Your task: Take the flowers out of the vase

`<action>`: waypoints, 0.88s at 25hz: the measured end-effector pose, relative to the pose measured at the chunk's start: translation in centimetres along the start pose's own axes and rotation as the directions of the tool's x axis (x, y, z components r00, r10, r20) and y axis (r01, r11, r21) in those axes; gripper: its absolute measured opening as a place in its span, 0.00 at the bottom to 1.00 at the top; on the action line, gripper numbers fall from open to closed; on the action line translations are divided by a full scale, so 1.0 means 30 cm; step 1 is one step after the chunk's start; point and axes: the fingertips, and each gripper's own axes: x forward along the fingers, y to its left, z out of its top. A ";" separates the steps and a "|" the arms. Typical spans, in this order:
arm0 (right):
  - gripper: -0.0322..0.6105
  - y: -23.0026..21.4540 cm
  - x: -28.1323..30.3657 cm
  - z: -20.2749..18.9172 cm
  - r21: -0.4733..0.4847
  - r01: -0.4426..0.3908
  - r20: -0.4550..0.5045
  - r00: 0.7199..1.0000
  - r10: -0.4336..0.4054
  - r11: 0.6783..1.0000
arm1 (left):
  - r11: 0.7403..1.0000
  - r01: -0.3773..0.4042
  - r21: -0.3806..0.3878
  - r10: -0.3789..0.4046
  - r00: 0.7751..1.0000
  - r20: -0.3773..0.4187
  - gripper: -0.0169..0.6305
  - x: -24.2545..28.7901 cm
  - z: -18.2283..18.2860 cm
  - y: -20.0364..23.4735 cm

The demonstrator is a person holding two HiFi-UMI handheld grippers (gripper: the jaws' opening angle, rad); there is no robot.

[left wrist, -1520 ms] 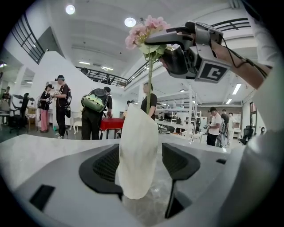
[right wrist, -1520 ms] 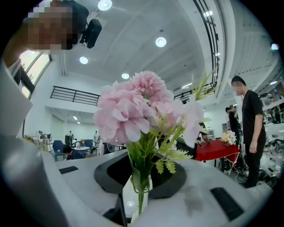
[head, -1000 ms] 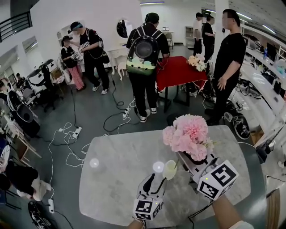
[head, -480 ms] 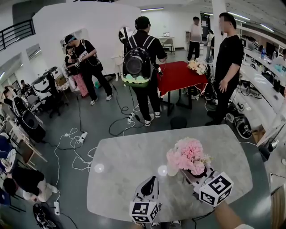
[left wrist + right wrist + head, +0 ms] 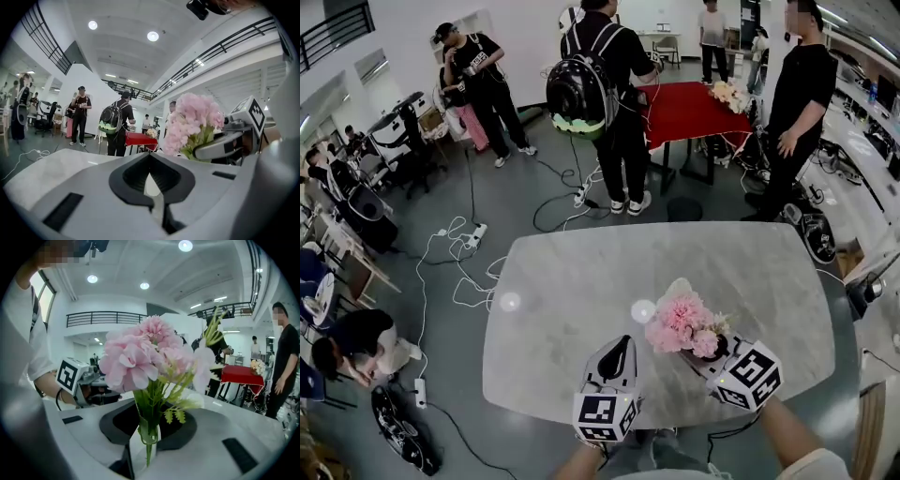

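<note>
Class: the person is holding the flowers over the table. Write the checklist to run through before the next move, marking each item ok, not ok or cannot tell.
1. Right gripper clamped on the stems of the pink flowers: ok.
2. Left gripper shut with nothing in it: ok.
3. Free table surface beside the bunch to lay it on: ok.
4. Vase well away from the stems: cannot tell, no view shows it.
5. Bystanders away from the table: ok.
</note>
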 end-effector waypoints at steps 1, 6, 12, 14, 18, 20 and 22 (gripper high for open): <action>0.20 0.015 0.022 -0.039 -0.002 -0.027 -0.037 0.999 0.026 1.000 | 1.000 -0.009 -0.006 0.009 1.000 -0.007 0.03 -0.009 -0.012 0.014; 0.20 0.070 0.108 -0.218 -0.020 -0.151 -0.198 0.970 0.144 0.988 | 0.997 -0.068 -0.030 0.067 0.997 -0.045 0.03 -0.050 -0.081 0.092; 0.20 0.130 0.195 -0.391 -0.038 -0.267 -0.345 0.908 0.238 0.963 | 0.989 -0.138 -0.047 0.134 0.988 -0.083 0.03 -0.111 -0.153 0.196; 0.20 0.137 0.221 -0.432 -0.032 -0.286 -0.380 0.890 0.253 0.958 | 0.986 -0.156 -0.054 0.151 0.985 -0.086 0.03 -0.119 -0.162 0.219; 0.20 0.135 0.286 -0.496 -0.031 -0.284 -0.424 0.872 0.245 0.958 | 0.980 -0.187 -0.066 0.181 0.980 -0.089 0.03 -0.133 -0.188 0.255; 0.20 0.158 0.317 -0.522 -0.028 -0.294 -0.436 0.864 0.253 0.955 | 0.978 -0.197 -0.071 0.190 0.977 -0.092 0.03 -0.152 -0.204 0.269; 0.19 0.183 0.341 -0.546 -0.035 -0.317 -0.452 0.851 0.268 0.948 | 0.976 -0.205 -0.075 0.197 0.975 -0.098 0.03 -0.167 -0.217 0.280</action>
